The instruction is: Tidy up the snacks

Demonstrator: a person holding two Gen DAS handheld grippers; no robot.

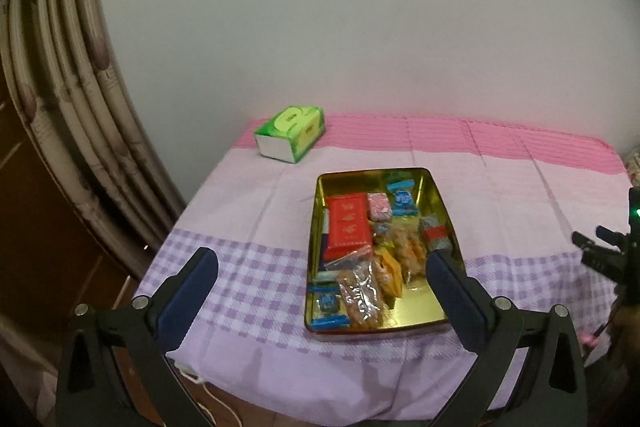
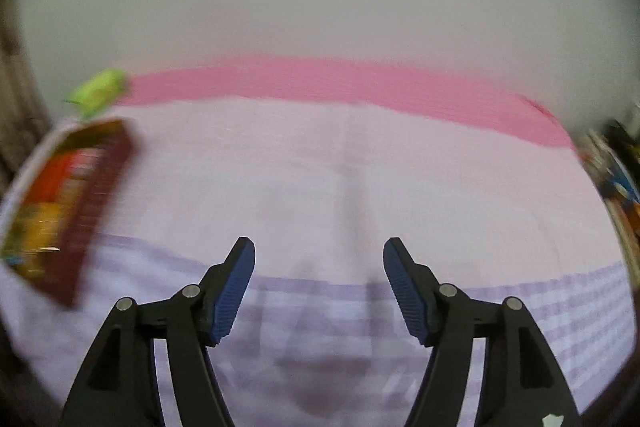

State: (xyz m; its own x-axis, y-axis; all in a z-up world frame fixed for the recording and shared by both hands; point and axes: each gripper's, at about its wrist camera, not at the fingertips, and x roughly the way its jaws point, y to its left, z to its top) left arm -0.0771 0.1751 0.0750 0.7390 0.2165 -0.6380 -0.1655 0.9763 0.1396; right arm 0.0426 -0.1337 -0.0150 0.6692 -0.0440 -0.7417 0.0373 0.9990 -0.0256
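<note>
Your left gripper (image 1: 322, 269) hangs over the near edge of the bench (image 1: 256, 195), its jaws spread wide and holding nothing. The tin (image 1: 440, 203) of snacks (image 1: 370, 255) lies ahead and a little to the right of that gap: your right-hand pad crosses in front of the tin's near right corner, while the left pad stands over bare cloth. The tin's long axis runs away from you, nearly in line with the jaws, so the packets sit in a column front to back, the red packet (image 1: 347, 225) toward the far left and a clear crinkled packet (image 1: 362, 297) nearest you.

Your right gripper (image 2: 319, 287) is also spread and empty. Its view is badly blurred; the tin shows only as a smear at the far left edge, well apart from those jaws, which face open cloth.

Judged from this, the left gripper is the nearer, and a small shift rightward and forward would centre the near packets between its jaws. The tissue box (image 1: 290, 139) stands at the far left corner, clear of that path.
</note>
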